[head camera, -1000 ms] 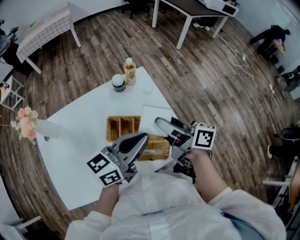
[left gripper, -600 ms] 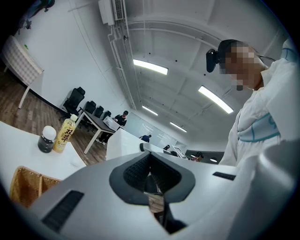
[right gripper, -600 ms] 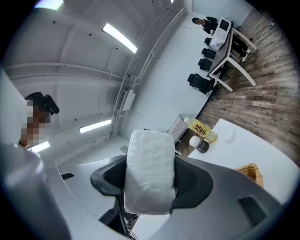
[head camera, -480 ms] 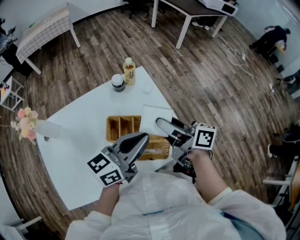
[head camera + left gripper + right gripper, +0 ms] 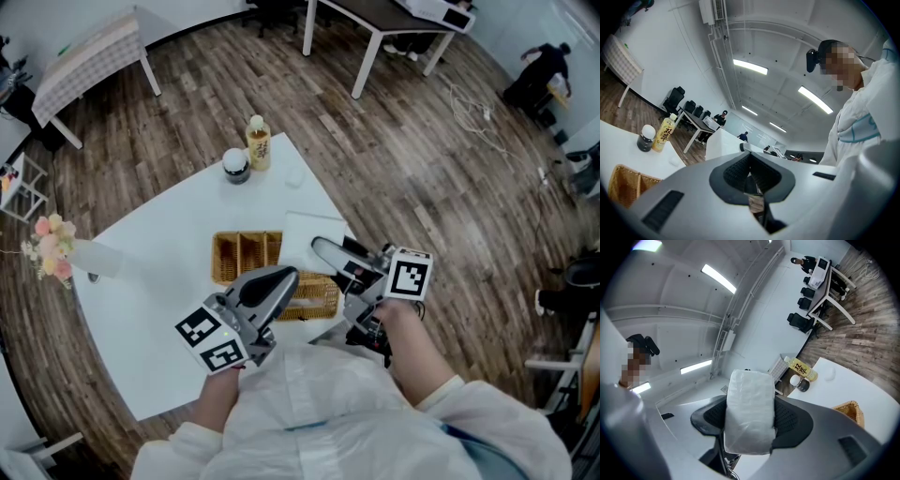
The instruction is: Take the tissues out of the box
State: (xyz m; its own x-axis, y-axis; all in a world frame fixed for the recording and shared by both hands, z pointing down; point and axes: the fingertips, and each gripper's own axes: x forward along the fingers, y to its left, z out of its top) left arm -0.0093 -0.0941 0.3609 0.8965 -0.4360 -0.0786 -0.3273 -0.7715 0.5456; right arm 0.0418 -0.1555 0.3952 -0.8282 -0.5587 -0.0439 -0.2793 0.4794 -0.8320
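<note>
- Right gripper (image 5: 321, 247): jaws stand wide, clamped on a white plastic-wrapped tissue pack (image 5: 749, 408), which stands upright between the pads.
- Left gripper (image 5: 752, 174): jaws together, nothing in them.
- Both hang over the near end of the basket (image 5: 217, 261), close to the person's chest and tilted up toward the ceiling. The pack is out of the basket and clear of the table (image 5: 159, 281).
- Risk: the wrap looks slick and the pads seem to press only on the pack's lower part, so a quick swing or slack squeeze could let it slide out.
- Risk: the grippers are near the table's near right edge, so a careless release could drop the pack to the floor.
- Only the right gripper view shows the grip on the pack.
- Only the head view shows the basket's dividers and how the grippers sit above it.
- The left gripper view shows its own closed pads, plus the bottle (image 5: 664, 135) at far left.
</note>
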